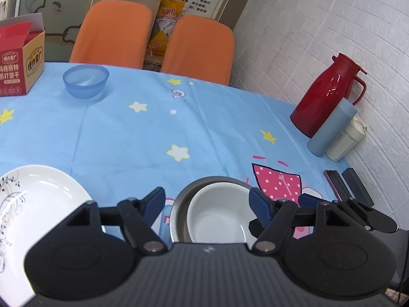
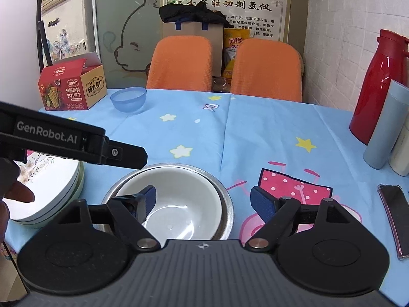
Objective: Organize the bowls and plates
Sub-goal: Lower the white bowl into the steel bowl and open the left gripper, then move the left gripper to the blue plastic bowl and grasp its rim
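Note:
A white bowl (image 1: 217, 215) sits nested inside a steel bowl (image 1: 179, 204) on the blue tablecloth, also in the right wrist view (image 2: 184, 199), steel rim (image 2: 225, 199). My left gripper (image 1: 207, 199) is open and empty, just above and behind the nested bowls. My right gripper (image 2: 203, 199) is open and empty, its left finger over the white bowl. A stack of white patterned plates (image 1: 43, 199) lies to the left, also seen in the right wrist view (image 2: 51, 192). A blue translucent bowl (image 1: 85, 80) stands far back left, and also shows in the right wrist view (image 2: 127, 99).
A red biscuit box (image 2: 72, 88) stands back left. A red thermos (image 1: 324, 94), a blue-grey tumbler (image 1: 332, 128) and a cream cup (image 1: 345, 140) stand by the right wall. A phone (image 2: 396, 217) lies at the right edge. Two orange chairs (image 2: 179, 64) stand behind the table.

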A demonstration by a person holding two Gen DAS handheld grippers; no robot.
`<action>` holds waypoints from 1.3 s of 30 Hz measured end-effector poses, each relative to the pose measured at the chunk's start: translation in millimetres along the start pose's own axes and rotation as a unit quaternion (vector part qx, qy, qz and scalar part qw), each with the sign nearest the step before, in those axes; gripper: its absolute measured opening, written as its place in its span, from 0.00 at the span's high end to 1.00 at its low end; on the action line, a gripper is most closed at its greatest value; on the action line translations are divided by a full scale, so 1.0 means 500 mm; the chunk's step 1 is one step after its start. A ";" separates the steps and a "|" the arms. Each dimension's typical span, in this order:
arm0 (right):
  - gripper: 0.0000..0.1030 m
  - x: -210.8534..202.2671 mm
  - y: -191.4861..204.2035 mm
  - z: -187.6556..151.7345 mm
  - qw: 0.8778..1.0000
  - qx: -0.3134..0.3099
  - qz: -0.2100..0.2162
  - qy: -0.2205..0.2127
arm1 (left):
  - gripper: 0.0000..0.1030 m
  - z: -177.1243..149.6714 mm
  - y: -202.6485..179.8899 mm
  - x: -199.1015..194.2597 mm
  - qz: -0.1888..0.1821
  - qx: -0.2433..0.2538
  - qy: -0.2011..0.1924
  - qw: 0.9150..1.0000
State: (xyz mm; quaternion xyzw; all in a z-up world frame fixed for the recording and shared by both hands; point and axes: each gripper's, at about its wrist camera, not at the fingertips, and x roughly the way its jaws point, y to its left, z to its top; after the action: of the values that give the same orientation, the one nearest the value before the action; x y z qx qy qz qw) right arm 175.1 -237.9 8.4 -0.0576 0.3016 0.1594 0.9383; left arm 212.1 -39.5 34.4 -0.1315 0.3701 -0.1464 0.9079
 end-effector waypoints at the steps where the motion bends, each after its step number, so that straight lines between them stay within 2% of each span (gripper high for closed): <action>1: 0.00 0.002 0.003 0.002 1.000 -0.004 0.000 0.001 | 0.30 0.001 0.004 0.000 0.003 0.000 0.000 1.000; 15: 0.00 0.057 0.042 0.084 0.999 -0.028 0.021 0.002 | 0.29 0.073 0.124 0.002 0.040 -0.030 -0.009 0.999; 22: 0.00 0.124 0.061 0.132 0.998 -0.031 0.047 0.013 | 0.29 0.133 0.245 -0.001 0.069 -0.062 -0.028 0.995; 27: 0.00 0.214 0.080 0.185 0.997 -0.013 0.075 0.032 | 0.29 0.194 0.353 0.025 0.102 -0.101 -0.039 0.989; 32: 0.00 0.345 0.120 0.269 0.993 0.016 0.103 0.049 | 0.29 0.277 0.442 0.104 0.099 -0.156 -0.035 0.982; 35: 0.00 0.425 0.151 0.313 0.994 0.008 0.097 0.055 | 0.29 0.317 0.480 0.163 0.104 -0.172 -0.030 0.979; 39: 0.00 0.516 0.182 0.337 0.992 -0.005 0.097 0.076 | 0.29 0.345 0.511 0.232 0.110 -0.186 -0.016 0.976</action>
State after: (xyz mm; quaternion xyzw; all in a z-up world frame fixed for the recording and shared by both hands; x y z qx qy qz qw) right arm 435.0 -49.4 -6.9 -0.0448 0.3758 0.2463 0.8922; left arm 457.0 176.6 -8.5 -0.2588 0.3888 0.0279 0.8838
